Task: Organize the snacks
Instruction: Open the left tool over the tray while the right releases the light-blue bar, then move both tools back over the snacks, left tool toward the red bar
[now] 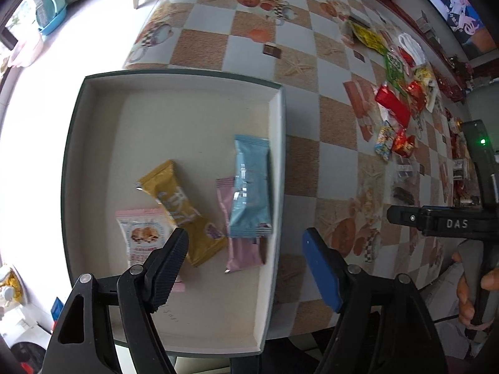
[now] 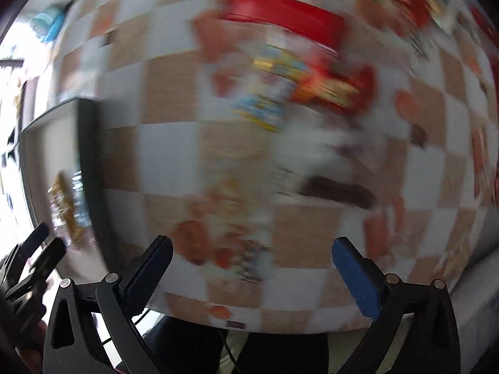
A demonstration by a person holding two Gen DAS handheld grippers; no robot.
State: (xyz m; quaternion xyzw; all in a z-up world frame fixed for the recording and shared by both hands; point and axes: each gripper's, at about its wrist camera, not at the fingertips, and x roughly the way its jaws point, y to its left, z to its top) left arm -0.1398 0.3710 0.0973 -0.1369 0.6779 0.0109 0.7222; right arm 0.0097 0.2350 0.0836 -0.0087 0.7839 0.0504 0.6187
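My left claw (image 1: 244, 254) hangs open over the box (image 1: 174, 76), nothing between its jaws. Inside lie four packets: blue (image 1: 251, 187) overlapping pink (image 1: 241, 254), gold (image 1: 177, 205) beside them, and a biscuit packet (image 1: 140, 233) under the gold one's edge. More snacks (image 1: 396, 106) are scattered well apart on the checkered table (image 1: 312, 168).

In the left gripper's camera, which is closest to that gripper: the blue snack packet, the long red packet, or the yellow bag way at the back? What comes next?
From the left gripper, nearest first:
1. Blue snack packet, inside the box, just ahead of the fingers.
2. Long red packet, out on the table, up to the right.
3. Yellow bag, farthest, near the table's far end.
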